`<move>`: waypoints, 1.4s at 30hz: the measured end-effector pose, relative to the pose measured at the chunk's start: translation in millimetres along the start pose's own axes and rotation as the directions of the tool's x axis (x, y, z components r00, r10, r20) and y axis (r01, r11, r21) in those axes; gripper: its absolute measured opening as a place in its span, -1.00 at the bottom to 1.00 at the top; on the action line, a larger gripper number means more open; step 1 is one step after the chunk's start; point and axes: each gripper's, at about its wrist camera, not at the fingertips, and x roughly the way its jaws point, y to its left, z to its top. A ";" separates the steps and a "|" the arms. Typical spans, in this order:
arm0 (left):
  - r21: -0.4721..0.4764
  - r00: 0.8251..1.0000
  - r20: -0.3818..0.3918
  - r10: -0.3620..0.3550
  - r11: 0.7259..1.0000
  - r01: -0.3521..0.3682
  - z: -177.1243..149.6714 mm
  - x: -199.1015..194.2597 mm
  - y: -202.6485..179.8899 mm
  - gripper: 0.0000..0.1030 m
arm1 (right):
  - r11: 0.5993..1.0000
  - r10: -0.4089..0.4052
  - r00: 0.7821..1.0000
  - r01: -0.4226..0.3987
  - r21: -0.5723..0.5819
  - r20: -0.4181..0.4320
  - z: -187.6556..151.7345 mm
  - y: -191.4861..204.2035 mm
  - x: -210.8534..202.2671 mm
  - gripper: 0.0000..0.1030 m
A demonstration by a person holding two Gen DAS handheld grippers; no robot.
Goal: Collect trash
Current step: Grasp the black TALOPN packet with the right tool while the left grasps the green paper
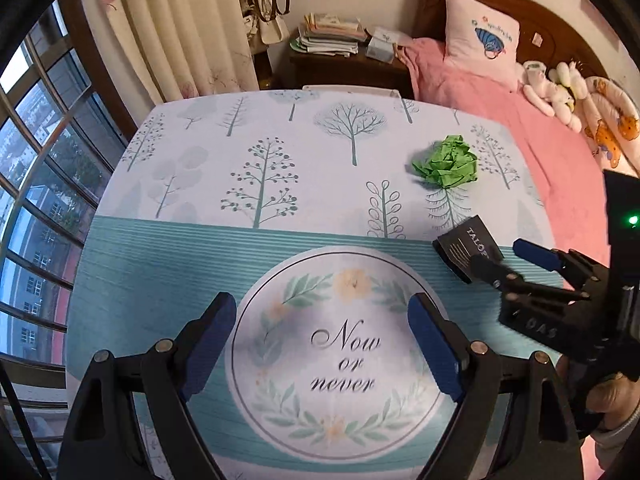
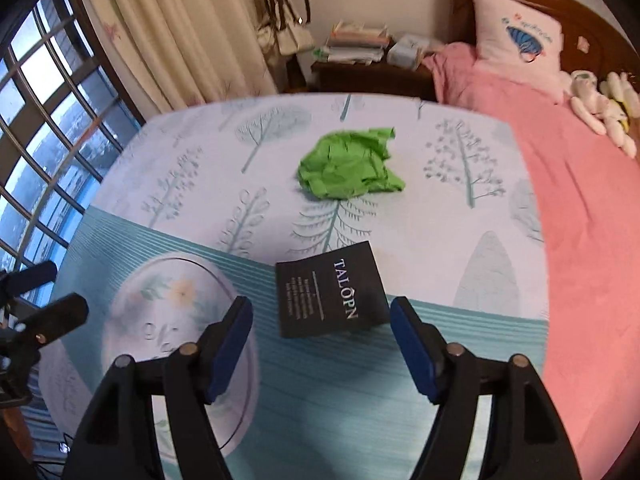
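Observation:
A crumpled green paper ball [image 1: 446,166] [image 2: 348,168] lies on the tree-patterned tablecloth [image 1: 280,140] [image 2: 440,240], towards the far right. Nearer sits a small black box [image 1: 460,246] [image 2: 328,292] printed "TALOPN". My right gripper [image 2: 320,308] [image 1: 500,256] stands open, tilted down over the box, which lies between and just ahead of its blue pads without being pressed. My left gripper [image 1: 322,312] [image 2: 64,286] is open above the round "Now or never" print, with nothing between its fingers.
A bed with a pink blanket [image 1: 520,128] [image 2: 560,184] borders the table on the right. A dark nightstand [image 1: 344,64] stacked with books stands behind the table. Curtains [image 1: 180,28] and a barred window [image 1: 44,160] are at the left.

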 end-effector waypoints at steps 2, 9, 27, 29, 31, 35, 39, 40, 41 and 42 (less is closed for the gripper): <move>-0.006 1.000 -0.011 0.006 1.000 -0.006 4.1 6.4 -3.0 0.68 | 1.000 0.006 1.000 -0.007 -0.024 -0.017 1.9 -0.7 12.2 0.45; -0.019 0.999 -0.042 0.021 1.000 -0.022 14.2 22.0 -11.4 0.68 | 0.991 -0.018 0.999 0.012 -0.132 -0.047 0.7 1.2 31.4 0.48; 0.059 0.998 -0.060 -0.015 0.998 0.018 50.1 48.5 -58.2 0.68 | 0.984 -0.063 0.998 0.061 -0.167 -0.006 -3.2 -24.6 28.6 0.38; 0.070 0.997 -0.066 -0.035 0.997 0.039 58.6 54.2 -67.0 0.68 | 0.990 -0.079 0.997 0.079 -0.118 0.001 1.1 -40.1 27.7 0.38; 0.082 0.995 -0.075 -0.061 0.994 0.067 68.8 61.4 -77.4 0.68 | 0.994 -0.096 0.995 0.096 -0.060 0.007 6.8 -58.6 27.1 0.38; 0.133 0.993 -0.094 -0.078 0.987 0.090 90.6 79.7 -104.6 0.68 | 0.994 -0.104 0.994 0.103 0.044 0.016 14.6 -87.9 24.7 0.38; 0.175 0.992 -0.099 -0.079 0.980 0.095 111.5 98.3 -130.7 0.68 | 0.989 -0.113 0.993 0.110 0.102 0.026 17.4 -104.8 22.7 0.38; 0.184 0.992 -0.099 -0.078 0.978 0.095 115.9 102.5 -135.7 0.68 | 0.988 -0.114 0.993 0.110 0.109 0.029 17.0 -107.5 22.0 0.38; 0.191 0.991 -0.103 -0.080 0.977 0.098 119.4 106.2 -139.5 0.68 | 0.987 -0.115 0.993 0.111 0.114 0.032 16.4 -109.2 21.4 0.38; 0.197 0.991 -0.109 -0.082 0.975 0.103 123.0 110.2 -143.0 0.68 | 0.987 -0.115 0.993 0.110 0.116 0.034 15.5 -110.2 20.9 0.38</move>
